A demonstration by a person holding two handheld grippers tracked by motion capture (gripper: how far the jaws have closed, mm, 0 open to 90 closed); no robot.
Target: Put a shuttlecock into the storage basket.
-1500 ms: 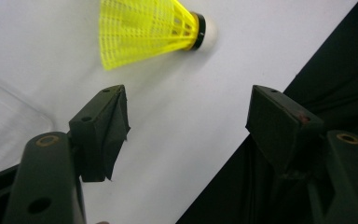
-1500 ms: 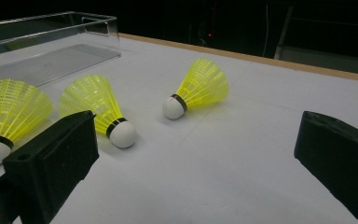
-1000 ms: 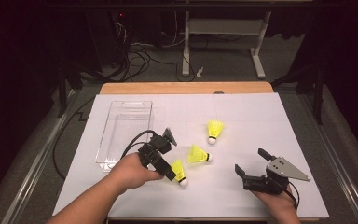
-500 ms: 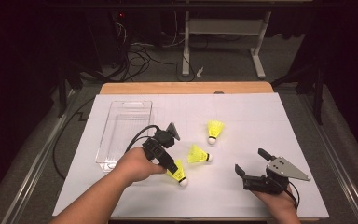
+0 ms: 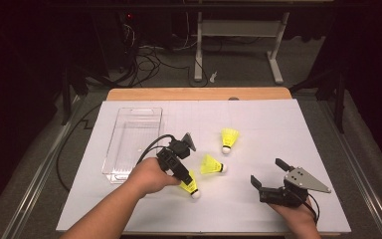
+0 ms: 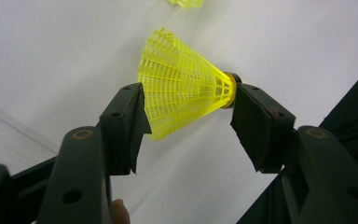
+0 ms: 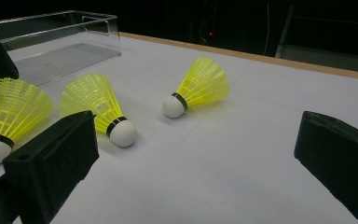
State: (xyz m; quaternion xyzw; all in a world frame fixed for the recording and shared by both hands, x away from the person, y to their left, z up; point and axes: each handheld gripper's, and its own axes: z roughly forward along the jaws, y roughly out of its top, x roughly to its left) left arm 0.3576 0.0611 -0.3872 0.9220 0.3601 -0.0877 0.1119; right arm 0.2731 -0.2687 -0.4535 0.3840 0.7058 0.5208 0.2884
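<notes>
Three yellow shuttlecocks with white corks lie on the white table sheet [image 5: 258, 124]. My left gripper [image 5: 186, 179] holds the nearest shuttlecock [image 5: 190, 183] lengthwise. In the left gripper view one jaw presses the skirt rim and the other the cork end of this shuttlecock [image 6: 182, 93], with the left gripper [image 6: 191, 109] shut on it. A second shuttlecock [image 5: 211, 165] lies just to its right, and a third shuttlecock [image 5: 229, 137] sits farther back. My right gripper [image 5: 267, 172] rests open at the front right, empty. From the right gripper [image 7: 200, 144] all three show ahead and to the left.
A clear plastic box [image 5: 129, 110] stands at the left of the sheet, beyond my left hand; it appears as the clear box [image 7: 74, 32] at the far left in the right gripper view. The wooden table edge [image 5: 199, 93] runs along the back.
My left gripper has shifted slightly right and turned a little over the nearest shuttlecock. The right gripper and the other two shuttlecocks have stayed put.
</notes>
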